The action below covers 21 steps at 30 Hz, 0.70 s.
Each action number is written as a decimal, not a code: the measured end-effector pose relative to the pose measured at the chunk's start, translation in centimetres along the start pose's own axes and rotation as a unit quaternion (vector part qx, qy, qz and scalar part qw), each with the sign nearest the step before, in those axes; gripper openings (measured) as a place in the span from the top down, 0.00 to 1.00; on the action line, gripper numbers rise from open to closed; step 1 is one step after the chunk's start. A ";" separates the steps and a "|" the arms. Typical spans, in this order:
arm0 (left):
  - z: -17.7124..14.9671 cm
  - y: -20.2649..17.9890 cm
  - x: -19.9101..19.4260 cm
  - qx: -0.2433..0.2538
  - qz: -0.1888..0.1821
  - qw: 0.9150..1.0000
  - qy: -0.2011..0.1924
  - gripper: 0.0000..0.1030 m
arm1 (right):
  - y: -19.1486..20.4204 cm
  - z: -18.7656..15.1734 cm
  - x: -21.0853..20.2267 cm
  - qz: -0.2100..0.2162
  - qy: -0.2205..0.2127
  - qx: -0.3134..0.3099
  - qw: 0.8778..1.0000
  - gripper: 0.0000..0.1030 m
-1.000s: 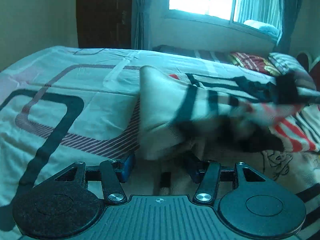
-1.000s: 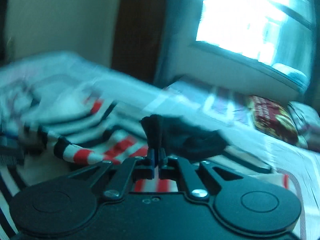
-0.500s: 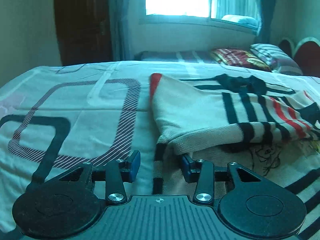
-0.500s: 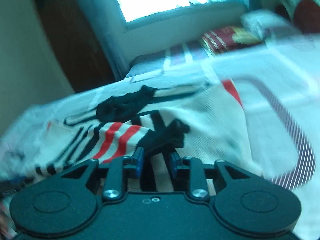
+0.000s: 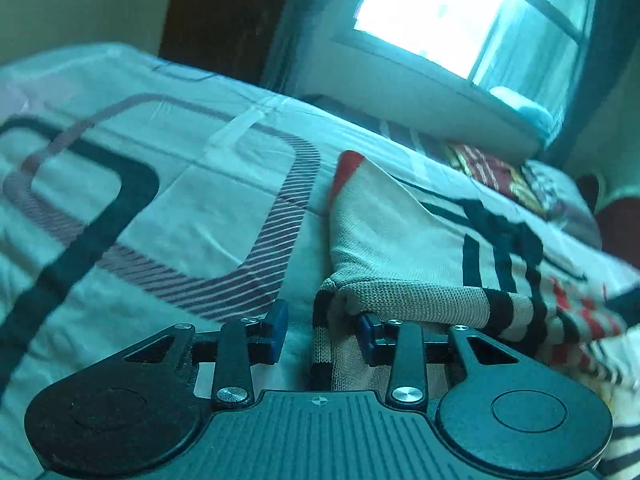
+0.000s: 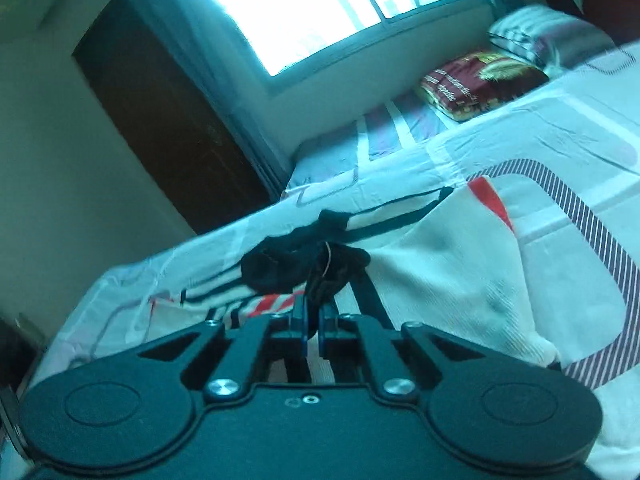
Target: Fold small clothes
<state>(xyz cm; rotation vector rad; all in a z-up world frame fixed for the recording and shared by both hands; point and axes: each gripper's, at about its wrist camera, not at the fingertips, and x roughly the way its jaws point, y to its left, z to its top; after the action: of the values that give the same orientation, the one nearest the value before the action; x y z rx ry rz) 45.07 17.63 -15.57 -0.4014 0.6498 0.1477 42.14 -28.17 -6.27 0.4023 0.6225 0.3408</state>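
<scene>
A cream knitted sweater (image 5: 400, 240) with black and red stripes lies folded on the bed (image 5: 168, 200), just ahead of both claws. The left claw (image 5: 320, 332) is released, its blue pads either side of the ribbed hem. The right claw (image 6: 313, 316) is clenched on the sweater's black trim (image 6: 332, 272). Beyond lie a red patterned pillow (image 6: 476, 84) and window (image 6: 296, 4).

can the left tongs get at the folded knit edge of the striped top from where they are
Probably yes. The left tongs are open with the striped top right ahead, its folded edge lying partly between the fingers, and nothing blocks the way.
</scene>
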 end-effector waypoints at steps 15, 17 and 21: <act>2.1 2.0 -3.3 0.053 -0.049 0.997 -0.014 0.46 | -4.4 -0.7 -0.6 -0.004 0.014 0.060 0.998 0.61; 4.0 1.9 -2.2 0.050 -0.053 0.997 -0.019 0.46 | -5.3 0.1 0.4 0.001 0.031 0.073 0.997 0.61; 7.4 -0.2 2.3 0.064 -0.064 0.996 -0.007 0.46 | -5.7 0.7 3.6 -0.007 0.075 0.068 0.995 0.69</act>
<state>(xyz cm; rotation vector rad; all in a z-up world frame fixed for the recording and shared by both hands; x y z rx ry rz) 51.08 20.49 -11.57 -0.3162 0.6154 -0.0128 46.41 -31.78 -10.18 0.5053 0.7968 0.3191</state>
